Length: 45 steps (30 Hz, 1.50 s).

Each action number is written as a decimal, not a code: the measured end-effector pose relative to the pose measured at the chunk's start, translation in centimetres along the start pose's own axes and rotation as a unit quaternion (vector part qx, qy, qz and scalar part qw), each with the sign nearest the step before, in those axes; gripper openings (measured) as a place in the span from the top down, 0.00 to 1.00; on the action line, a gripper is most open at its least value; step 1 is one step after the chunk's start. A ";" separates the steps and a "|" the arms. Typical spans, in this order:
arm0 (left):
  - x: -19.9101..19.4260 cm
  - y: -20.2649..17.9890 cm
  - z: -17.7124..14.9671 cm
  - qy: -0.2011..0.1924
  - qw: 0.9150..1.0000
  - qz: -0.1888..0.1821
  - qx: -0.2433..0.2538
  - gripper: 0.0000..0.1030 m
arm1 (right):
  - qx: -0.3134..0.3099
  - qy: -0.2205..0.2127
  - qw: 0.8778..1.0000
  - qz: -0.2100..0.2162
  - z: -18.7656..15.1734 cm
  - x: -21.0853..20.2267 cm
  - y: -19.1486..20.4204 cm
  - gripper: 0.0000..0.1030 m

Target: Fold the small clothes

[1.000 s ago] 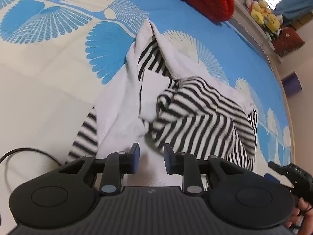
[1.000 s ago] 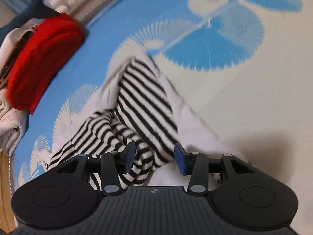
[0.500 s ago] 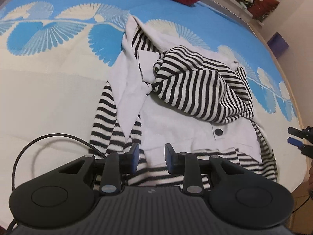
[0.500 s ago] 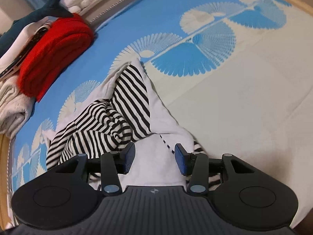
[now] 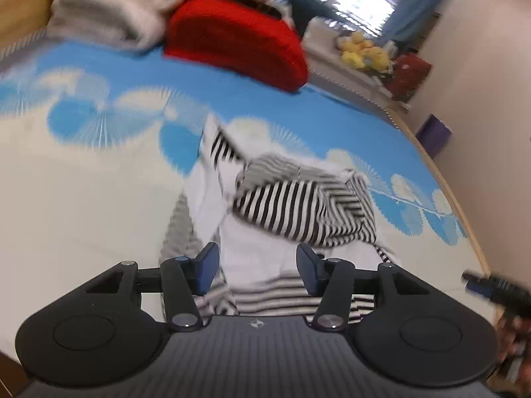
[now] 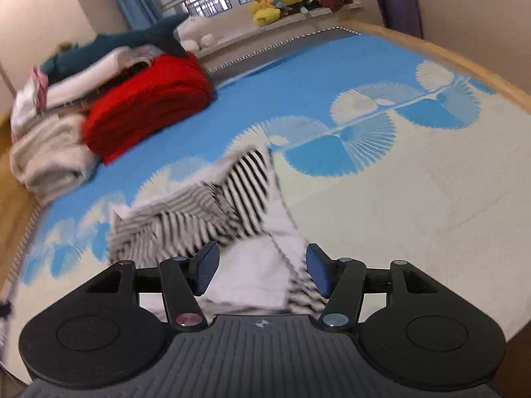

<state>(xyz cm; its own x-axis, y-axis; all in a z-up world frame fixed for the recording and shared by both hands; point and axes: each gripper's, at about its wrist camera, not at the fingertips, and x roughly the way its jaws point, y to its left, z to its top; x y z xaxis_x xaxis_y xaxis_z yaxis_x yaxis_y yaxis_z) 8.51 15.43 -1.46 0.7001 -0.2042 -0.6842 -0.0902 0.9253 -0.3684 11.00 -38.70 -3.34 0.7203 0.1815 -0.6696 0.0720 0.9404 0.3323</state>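
Observation:
A small white garment with black-and-white striped parts lies crumpled on the blue and cream bed cover. It also shows in the right wrist view. My left gripper is open and empty, raised above the garment's near striped hem. My right gripper is open and empty, held above the near white part of the garment. The right gripper's tip shows at the right edge of the left wrist view. Both views are motion-blurred.
A folded red blanket and a pile of white and beige laundry lie at the bed's far side. Plush toys sit on the window sill. A wooden bed edge runs along the right.
Both grippers have pulled back and up from the garment and tilted toward the room. Both jaws have opened wider. The garment has stayed on the bed.

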 end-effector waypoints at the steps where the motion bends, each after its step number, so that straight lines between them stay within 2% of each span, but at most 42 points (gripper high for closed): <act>1: 1.2 0.7 -1.2 -0.003 1.000 0.010 -0.017 0.44 | 0.000 0.006 1.000 -0.008 -1.1 0.7 -0.5 0.42; 2: 2.3 1.3 -2.3 -0.002 0.999 0.022 -0.027 0.42 | 0.000 0.013 1.000 -0.018 -2.2 1.5 -1.0 0.42; 3: 4.0 2.1 -3.4 0.026 0.998 0.048 -0.036 0.43 | 0.000 0.024 0.999 -0.023 -3.3 2.5 -1.4 0.42; 4: 5.7 2.7 -3.7 0.078 0.992 0.084 -0.052 0.44 | 0.001 0.054 0.998 -0.033 -4.1 3.7 -1.8 0.42; 5: 6.5 3.2 -3.8 0.099 0.987 0.099 -0.079 0.44 | 0.017 0.107 0.993 -0.042 -4.4 5.3 -2.2 0.42; 7: 7.4 4.1 -3.6 0.094 0.984 0.077 -0.127 0.41 | 0.056 0.139 0.988 -0.033 -4.8 6.9 -3.1 0.42; 8: 7.9 4.2 -3.5 0.101 0.983 0.074 -0.133 0.38 | 0.072 0.150 0.985 -0.038 -4.9 7.7 -3.5 0.42; 11: 9.5 3.9 -3.5 0.123 0.980 0.070 -0.138 0.20 | 0.077 0.167 0.982 -0.050 -5.1 9.2 -3.8 0.42; 13: 10.3 3.8 -3.7 0.139 0.978 0.064 -0.145 0.19 | 0.067 0.176 0.981 -0.055 -5.4 9.7 -3.7 0.40; 16: 11.5 3.8 -4.3 0.151 0.973 0.083 -0.154 0.19 | 0.058 0.196 0.977 -0.058 -6.2 10.4 -3.7 0.37; 19: 12.8 4.2 -5.3 0.182 0.965 0.127 -0.139 0.19 | 0.048 0.214 0.973 -0.068 -6.8 10.8 -3.6 0.37; 20: 13.1 4.4 -5.6 0.193 0.961 0.144 -0.135 0.22 | 0.047 0.214 0.973 -0.073 -6.9 10.7 -3.7 0.37; 22: 13.0 5.1 -6.0 0.202 0.959 0.139 -0.141 0.43 | 0.046 0.213 0.973 -0.076 -7.0 10.6 -3.9 0.37; 23: 12.9 5.5 -6.0 0.201 0.961 0.122 -0.144 0.78 | 0.046 0.211 0.973 -0.077 -7.0 10.4 -4.0 0.37; 24: 12.6 5.8 -5.9 0.200 0.963 0.101 -0.146 0.93 | 0.047 0.210 0.974 -0.076 -7.0 10.3 -4.1 0.38; 26: 11.5 6.0 -5.5 0.184 0.970 0.084 -0.136 0.94 | 0.055 0.208 0.975 -0.058 -7.0 10.1 -4.3 0.51; 27: 10.8 6.0 -5.4 0.176 0.972 0.083 -0.131 0.95 | 0.060 0.206 0.976 -0.041 -6.9 10.0 -4.4 0.77; 28: 10.0 6.1 -5.3 0.167 0.974 0.079 -0.131 0.95 | 0.067 0.198 0.978 -0.024 -6.8 9.6 -4.4 0.94; 29: 9.2 6.1 -5.2 0.159 0.975 0.072 -0.136 0.95 | 0.074 0.184 0.980 -0.012 -6.5 9.0 -4.4 0.94; 32: 6.5 6.1 -5.0 0.136 0.980 0.038 -0.141 0.95 | 0.096 0.140 0.985 0.002 -5.6 6.4 -5.0 0.95; 34: 5.9 5.7 -5.3 0.142 0.981 0.034 -0.130 0.94 | 0.110 0.130 0.985 0.003 -5.6 5.0 -5.7 0.95; 37: 6.9 5.5 -6.1 0.180 0.975 0.052 -0.123 0.92 | 0.099 0.160 0.982 -0.025 -6.6 4.8 -5.9 0.96; 39: 7.8 5.8 -6.0 0.195 0.971 0.053 -0.129 0.85 | 0.106 0.184 0.976 -0.041 -7.1 5.8 -6.2 0.95; 40: 8.1 6.0 -5.8 0.198 0.970 0.051 -0.135 0.81 | 0.114 0.191 0.974 -0.039 -7.1 6.4 -6.3 0.92; 42: 8.4 6.4 -5.4 0.204 0.966 0.056 -0.147 0.50 | 0.106 0.198 0.974 -0.033 -6.9 7.3 -6.2 0.85; 45: 8.9 7.0 -5.5 0.217 0.959 0.065 -0.170 0.45 | 0.085 0.206 0.973 -0.053 -7.0 8.2 -5.6 0.51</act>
<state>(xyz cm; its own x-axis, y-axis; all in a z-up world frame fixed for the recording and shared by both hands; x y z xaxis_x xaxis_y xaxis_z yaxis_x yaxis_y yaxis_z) 10.19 18.35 -13.64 0.3143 -0.2767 -0.9081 -0.4342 0.8088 -0.3967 11.65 -40.48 -15.33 0.3667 0.2193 -0.9041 0.2690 0.9053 0.3287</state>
